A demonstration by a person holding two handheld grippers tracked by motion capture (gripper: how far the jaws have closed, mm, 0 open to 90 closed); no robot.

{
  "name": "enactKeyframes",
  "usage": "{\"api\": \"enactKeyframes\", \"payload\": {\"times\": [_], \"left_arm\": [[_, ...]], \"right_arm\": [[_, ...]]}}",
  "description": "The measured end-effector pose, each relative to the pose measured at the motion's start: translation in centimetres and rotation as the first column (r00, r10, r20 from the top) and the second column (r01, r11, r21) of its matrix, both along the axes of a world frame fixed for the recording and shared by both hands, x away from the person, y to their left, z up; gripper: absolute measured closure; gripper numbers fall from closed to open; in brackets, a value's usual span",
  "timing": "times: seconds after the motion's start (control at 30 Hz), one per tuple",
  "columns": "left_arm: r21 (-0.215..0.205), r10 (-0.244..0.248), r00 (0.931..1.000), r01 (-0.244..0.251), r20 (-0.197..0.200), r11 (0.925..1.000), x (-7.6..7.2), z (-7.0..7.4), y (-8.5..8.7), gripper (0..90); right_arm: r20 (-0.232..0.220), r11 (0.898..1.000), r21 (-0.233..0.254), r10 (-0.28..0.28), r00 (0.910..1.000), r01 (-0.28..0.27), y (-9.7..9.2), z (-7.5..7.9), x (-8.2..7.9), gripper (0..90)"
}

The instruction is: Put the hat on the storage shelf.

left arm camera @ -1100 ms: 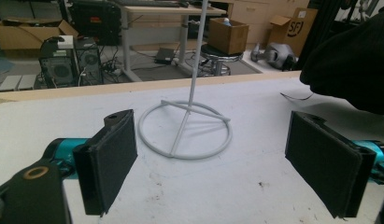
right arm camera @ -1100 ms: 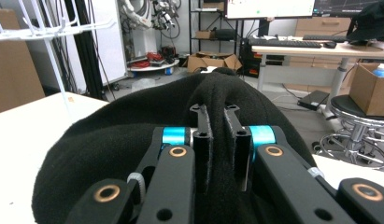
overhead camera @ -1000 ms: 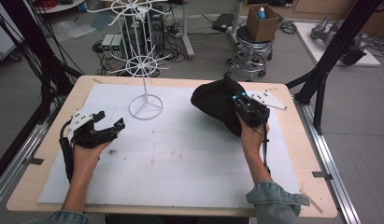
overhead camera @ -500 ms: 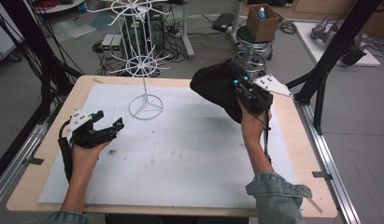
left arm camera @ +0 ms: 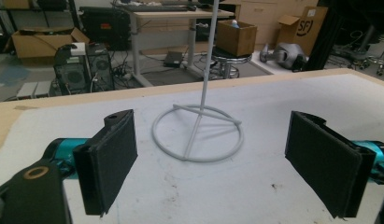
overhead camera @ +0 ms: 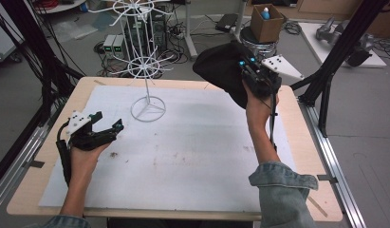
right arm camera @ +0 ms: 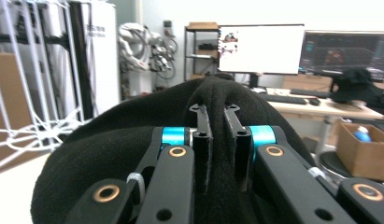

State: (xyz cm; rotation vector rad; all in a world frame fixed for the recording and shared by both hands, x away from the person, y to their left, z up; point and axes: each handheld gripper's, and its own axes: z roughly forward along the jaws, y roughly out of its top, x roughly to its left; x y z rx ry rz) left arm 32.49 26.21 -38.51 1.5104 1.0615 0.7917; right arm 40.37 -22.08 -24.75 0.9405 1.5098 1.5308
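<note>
Wire stand [overhead camera: 148, 90] on the sheet [overhead camera: 183, 142] covering the table [overhead camera: 306, 142], at the far left-centre. Left tool [overhead camera: 107, 130] low over the sheet, near-left of the stand's ring base [left arm camera: 197, 133]. Right tool [overhead camera: 252, 71] above the far right edge, holding a cloth hat [overhead camera: 221, 71] aloft, right of the stand.
</note>
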Motion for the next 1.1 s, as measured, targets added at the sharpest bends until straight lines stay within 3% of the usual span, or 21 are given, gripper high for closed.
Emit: {"api": "enactKeyframes", "payload": {"times": [0.87, 1.1], "left_arm": [[-0.002, 0.003, 1.0000, -0.003, 0.007, 1.0000, -0.1, 0.3, 0.3, 16.9], [-0.007, -0.002, 1.0000, 0.002, 0.009, 1.0000, -0.1, 0.3, 0.1, 16.9]], "right_arm": [[0.111, 0.998, 0.030, 0.048, 0.9927, -0.051, 1.6, 6.6, 2.2, 84.1], [0.121, 0.997, 0.051, 0.055, 0.9912, -0.062, 2.2, 7.7, 2.5, 84.1]]}}
